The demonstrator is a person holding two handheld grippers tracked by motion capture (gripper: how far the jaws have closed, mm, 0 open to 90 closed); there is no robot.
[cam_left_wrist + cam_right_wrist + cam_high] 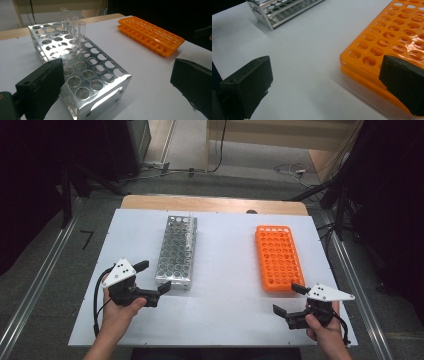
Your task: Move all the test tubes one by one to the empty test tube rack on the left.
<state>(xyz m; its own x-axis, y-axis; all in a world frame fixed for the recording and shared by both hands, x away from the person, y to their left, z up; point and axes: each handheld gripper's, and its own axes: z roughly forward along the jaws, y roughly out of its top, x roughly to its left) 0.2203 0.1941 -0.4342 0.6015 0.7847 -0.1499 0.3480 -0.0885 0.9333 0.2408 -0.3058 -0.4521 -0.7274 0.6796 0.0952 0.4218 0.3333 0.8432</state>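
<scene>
Metal rack (176,252): lying toward the tabletop's left edge, holding glass tubes (72,23) upright.
Orange rack (279,256): lying flat toward the right edge, empty.

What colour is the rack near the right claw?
Bright orange rack, clearest in the right gripper view.

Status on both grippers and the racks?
Left gripper open, at near end of metal rack. Right gripper open, empty, by orange rack. Glass tubes upright at metal rack's far end. Nothing in the way.

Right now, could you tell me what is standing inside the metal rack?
A row of clear glass tubes stands upright in the metal rack's far holes. The nearer holes look empty. How deep the tubes reach is hidden by the rack's top plate.
</scene>
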